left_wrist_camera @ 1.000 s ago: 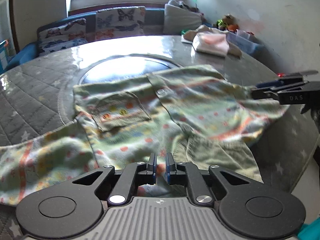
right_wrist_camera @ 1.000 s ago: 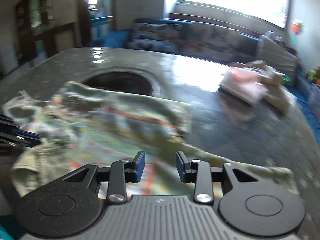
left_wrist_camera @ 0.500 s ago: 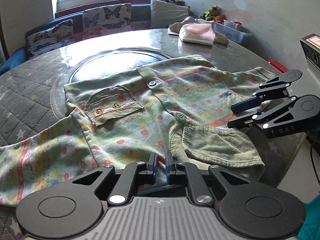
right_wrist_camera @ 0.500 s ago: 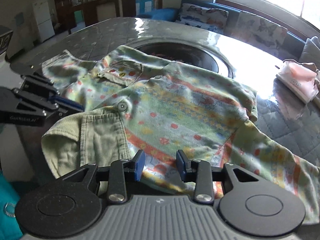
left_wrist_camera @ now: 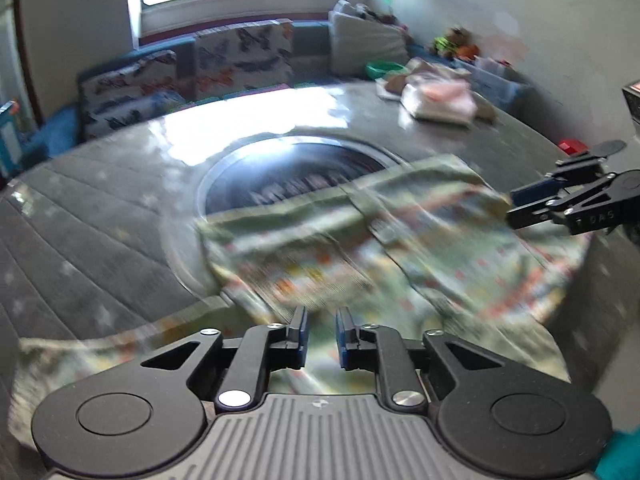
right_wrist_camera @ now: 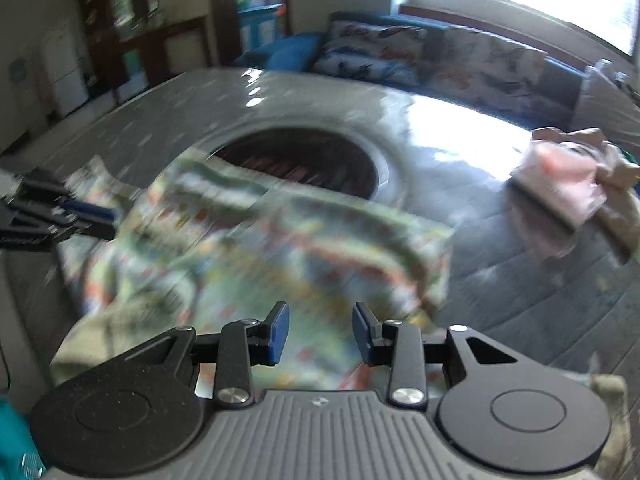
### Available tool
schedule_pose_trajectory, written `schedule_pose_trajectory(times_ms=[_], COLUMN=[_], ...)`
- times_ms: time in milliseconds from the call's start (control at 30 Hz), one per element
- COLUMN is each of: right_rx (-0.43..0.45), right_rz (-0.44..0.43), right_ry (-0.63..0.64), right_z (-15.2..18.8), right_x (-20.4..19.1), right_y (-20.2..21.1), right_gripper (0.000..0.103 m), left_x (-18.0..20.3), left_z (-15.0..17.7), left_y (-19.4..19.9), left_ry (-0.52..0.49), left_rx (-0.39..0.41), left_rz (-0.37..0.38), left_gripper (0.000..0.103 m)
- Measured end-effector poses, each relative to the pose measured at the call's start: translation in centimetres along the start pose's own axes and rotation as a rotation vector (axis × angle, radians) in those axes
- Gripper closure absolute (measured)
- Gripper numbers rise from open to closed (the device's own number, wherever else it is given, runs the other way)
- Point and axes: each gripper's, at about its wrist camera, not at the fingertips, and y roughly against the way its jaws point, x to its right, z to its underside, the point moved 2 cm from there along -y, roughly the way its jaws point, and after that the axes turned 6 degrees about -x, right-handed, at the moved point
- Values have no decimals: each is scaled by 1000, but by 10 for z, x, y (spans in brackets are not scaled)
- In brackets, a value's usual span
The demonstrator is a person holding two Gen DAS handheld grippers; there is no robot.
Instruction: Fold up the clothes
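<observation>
Blurred shirt (left_wrist_camera: 360,248) beyond left gripper (left_wrist_camera: 320,334), open.

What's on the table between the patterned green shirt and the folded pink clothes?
Nothing: bare grey tabletop separates shirt from pink clothes, clearest in the right wrist view.

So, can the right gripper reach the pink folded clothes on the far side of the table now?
Probably yes. The right gripper is open and holds nothing, and bare table lies between it and the pink folded clothes.
</observation>
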Motion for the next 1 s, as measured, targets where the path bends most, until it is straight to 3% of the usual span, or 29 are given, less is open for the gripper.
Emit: schedule_pose_trajectory(times_ms=[233,433,700,1000], right_rx=[48,40,5,-3], right_rz=[22,19,-13,-51], right_ry=[-166,-232,-300,-352], right_z=[-39,-56,-59,-54], right_x=[51,78,94,102], right_y=[-22,-47,-77,-83], right_gripper=[67,63,62,60], left_x=[-44,-67,-83,-83], left_z=[-46,-66,-65,-67], left_y=[-29,-65,-97,-102], left_ry=[86,119,178,185], left_rx=[35,-8,-62,-60], left_rz=[-101,-136,-98,-22], left_gripper=[71,59,57,57])
